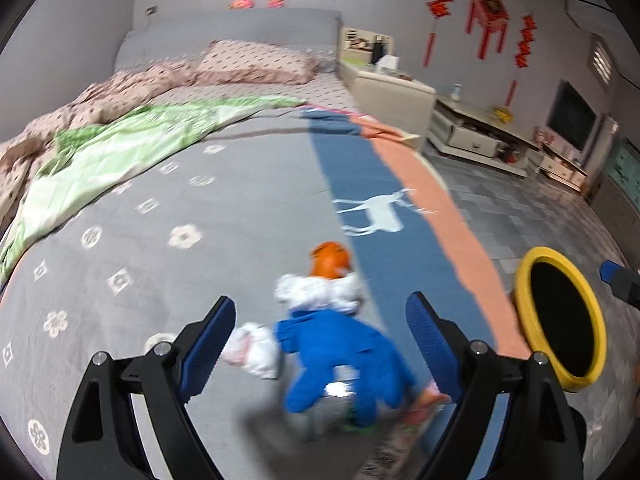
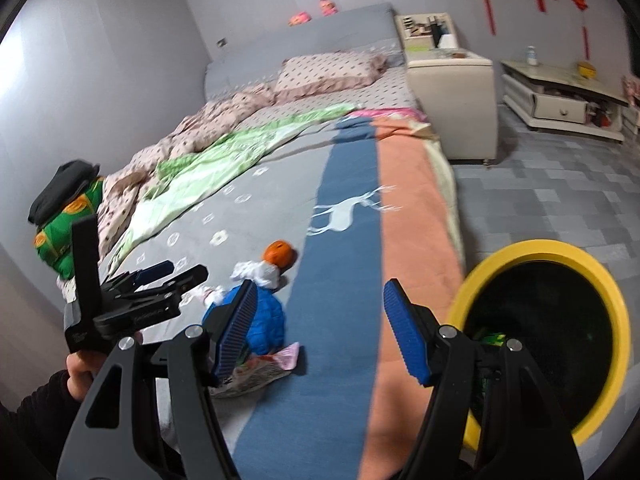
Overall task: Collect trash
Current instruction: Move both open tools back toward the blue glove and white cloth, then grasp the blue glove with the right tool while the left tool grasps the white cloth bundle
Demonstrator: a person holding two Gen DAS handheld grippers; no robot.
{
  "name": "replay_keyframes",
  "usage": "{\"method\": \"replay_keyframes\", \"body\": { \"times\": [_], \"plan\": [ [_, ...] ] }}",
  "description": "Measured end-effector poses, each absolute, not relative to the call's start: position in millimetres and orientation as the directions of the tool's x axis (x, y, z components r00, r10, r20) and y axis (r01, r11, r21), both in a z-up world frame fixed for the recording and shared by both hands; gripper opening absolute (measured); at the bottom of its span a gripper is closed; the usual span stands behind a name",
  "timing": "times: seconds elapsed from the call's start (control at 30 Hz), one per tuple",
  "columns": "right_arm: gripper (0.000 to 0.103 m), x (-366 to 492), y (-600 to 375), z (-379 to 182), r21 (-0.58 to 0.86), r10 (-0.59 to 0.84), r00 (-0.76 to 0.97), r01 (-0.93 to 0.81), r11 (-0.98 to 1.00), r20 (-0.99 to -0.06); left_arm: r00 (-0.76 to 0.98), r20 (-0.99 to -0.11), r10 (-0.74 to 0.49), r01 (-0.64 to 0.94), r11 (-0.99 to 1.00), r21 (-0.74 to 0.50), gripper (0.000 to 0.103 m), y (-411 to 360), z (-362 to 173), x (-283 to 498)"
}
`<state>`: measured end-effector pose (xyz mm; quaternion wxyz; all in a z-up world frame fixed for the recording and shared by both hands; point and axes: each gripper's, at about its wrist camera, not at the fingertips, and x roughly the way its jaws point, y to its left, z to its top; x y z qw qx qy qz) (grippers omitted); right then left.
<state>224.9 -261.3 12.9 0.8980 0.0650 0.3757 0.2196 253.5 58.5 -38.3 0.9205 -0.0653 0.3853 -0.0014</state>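
Both tools, left tool and right tool, gape empty; the blue wrapper near the bed's foot edge looks light and crushable, best pinched mid-body.

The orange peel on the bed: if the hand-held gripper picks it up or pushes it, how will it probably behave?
The orange peel looks like a hollow, curved shell, so it is probably light and may cave in or tear under a firm squeeze. Its rounded shape suggests it could roll or skid on the blanket when pushed. It lies against crumpled white tissue, which might drag along.
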Motion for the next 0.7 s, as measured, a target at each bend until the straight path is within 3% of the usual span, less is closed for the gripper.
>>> {"method": "replay_keyframes", "body": {
  "times": [0.7],
  "plan": [
    [0.062,257.5,-152.4,-76.9,0.316,0.513,0.387,-0.468,0.825,-0.766,0.583,-0.811,-0.06,-0.232,0.944,-0.236,0.083,127.1,-114.0,269.7]
  ]
}}
